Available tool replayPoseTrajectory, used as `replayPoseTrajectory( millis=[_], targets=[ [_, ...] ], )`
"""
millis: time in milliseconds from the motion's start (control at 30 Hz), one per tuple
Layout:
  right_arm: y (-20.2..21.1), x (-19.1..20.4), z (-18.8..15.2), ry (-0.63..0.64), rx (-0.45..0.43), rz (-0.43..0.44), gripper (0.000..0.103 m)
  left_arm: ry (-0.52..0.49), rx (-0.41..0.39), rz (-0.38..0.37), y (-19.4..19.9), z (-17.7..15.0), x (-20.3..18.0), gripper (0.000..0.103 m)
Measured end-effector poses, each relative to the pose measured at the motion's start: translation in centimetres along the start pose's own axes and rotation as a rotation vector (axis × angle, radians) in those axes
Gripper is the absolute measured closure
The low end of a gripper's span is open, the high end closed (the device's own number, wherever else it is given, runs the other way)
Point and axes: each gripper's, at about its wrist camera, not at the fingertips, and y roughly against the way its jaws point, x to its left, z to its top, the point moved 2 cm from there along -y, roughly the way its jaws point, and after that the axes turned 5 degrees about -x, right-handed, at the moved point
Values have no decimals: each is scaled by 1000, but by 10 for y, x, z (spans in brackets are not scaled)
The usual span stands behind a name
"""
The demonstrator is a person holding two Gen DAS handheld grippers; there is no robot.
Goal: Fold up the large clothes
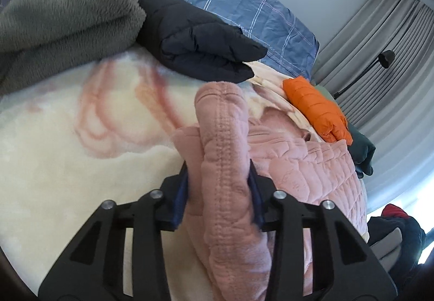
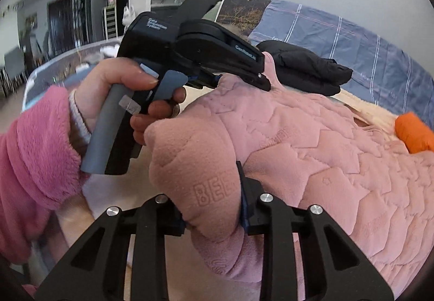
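Nearest the cameras, the left gripper (image 1: 221,200) is clamped on a bunched ridge of the pink quilted garment (image 1: 306,165), and the right gripper (image 2: 211,208) pinches another thick fold of it. Both edges look raised off the cream blanket (image 1: 67,165) on the bed, so the fold seems only begun, with the body yet to be laid over. Beyond lie a folded black jacket (image 1: 195,40) and an orange jacket (image 1: 317,108), seemingly finished.
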Motion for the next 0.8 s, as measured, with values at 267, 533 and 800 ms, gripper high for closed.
replayPoseTrajectory(
  millis=[267, 533, 800],
  targets=[
    [57, -39, 18, -164, -169, 77, 76, -77, -64, -31, 32, 31, -59, 68],
    [135, -113, 8, -360, -330, 84, 77, -278, -105, -65, 35, 55, -185, 70],
    [197, -198, -39, -562, -421, 20, 78, -555, -43, -47, -29, 31, -335, 71]
  ],
)
